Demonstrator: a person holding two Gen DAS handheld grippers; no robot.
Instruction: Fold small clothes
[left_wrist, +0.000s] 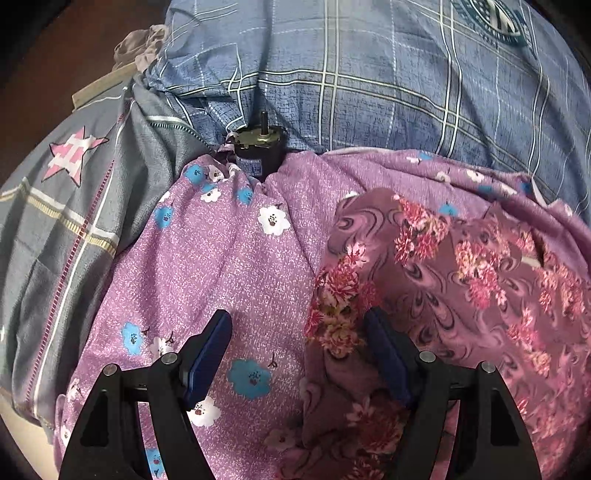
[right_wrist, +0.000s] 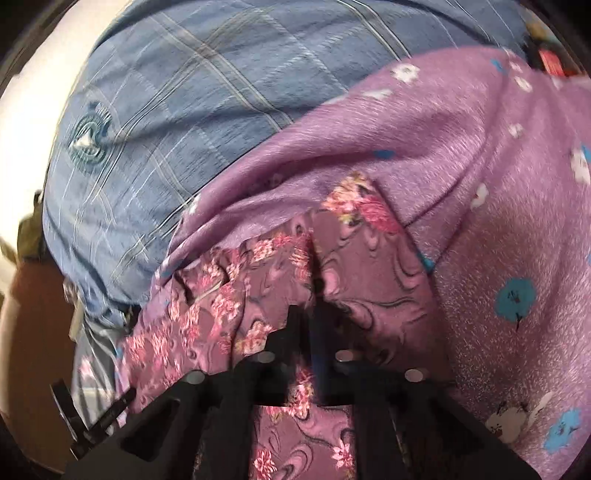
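A small maroon garment with pink flowers (left_wrist: 443, 266) lies crumpled on a purple floral bedsheet (left_wrist: 229, 258). My left gripper (left_wrist: 299, 332) is open just above the garment's left edge, one blue pad (left_wrist: 210, 354) over the sheet and the other at the cloth. In the right wrist view the same garment (right_wrist: 369, 266) is bunched up. My right gripper (right_wrist: 314, 310) is shut on a fold of it and the cloth drapes over the fingers. This view is blurred.
A blue plaid pillow (left_wrist: 369, 74) lies behind the garment and shows in the right wrist view (right_wrist: 166, 110). A small black motor-like cylinder (left_wrist: 258, 147) sits at the pillow's front edge. A grey quilt with a pink star (left_wrist: 74, 192) lies at left.
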